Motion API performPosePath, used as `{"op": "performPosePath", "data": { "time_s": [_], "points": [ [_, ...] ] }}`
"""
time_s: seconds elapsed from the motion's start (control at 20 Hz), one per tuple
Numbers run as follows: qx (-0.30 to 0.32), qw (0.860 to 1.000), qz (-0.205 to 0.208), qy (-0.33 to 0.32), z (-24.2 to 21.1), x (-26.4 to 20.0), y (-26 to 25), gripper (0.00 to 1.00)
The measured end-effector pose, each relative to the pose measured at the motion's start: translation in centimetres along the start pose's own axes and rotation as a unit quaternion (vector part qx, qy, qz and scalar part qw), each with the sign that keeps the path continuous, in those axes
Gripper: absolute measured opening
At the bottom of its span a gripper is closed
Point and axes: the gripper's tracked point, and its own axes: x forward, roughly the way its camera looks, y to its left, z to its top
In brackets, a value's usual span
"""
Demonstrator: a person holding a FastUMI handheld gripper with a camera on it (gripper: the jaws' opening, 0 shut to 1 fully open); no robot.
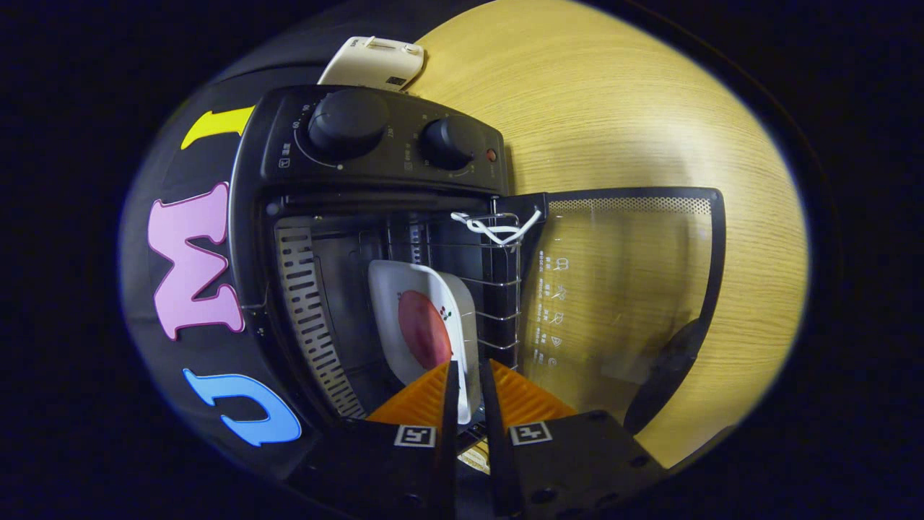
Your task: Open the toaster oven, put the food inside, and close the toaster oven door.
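The black toaster oven appears turned on its side in this tilted view, with two knobs on its panel. Its glass door hangs fully open over the wooden table, the dark handle at its outer edge. Inside the cavity a white square plate carrying a red piece of food rests against the wire rack. My gripper reaches into the oven mouth. Its two fingers stand close together with the plate's near rim pinched between them.
A white cord is tied around the rack's front bar. A cream-white device lies on the wooden table beyond the oven. The slotted cavity wall lies close to the plate's far side.
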Motion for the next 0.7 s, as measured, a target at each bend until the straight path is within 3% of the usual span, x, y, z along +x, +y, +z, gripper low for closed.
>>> {"op": "performPosePath", "data": {
  "time_s": [0.05, 0.1, 0.3, 0.5, 0.7],
  "points": [
    [-0.007, 1.0, -0.004, 0.004, -0.1, -0.3, -0.2, 0.3],
    [-0.016, 1.0, -0.007, 0.01, -0.3, -0.8, -0.4, 0.52],
    [-0.069, 0.996, -0.02, 0.049, -1.0, -3.4, -1.3, 0.98],
    [-0.182, 0.98, 0.0, 0.079, -1.8, -7.4, -1.0, 0.99],
    [-0.327, 0.943, 0.032, 0.062, 0.0, -9.6, -1.5, 0.98]
  ]
}}
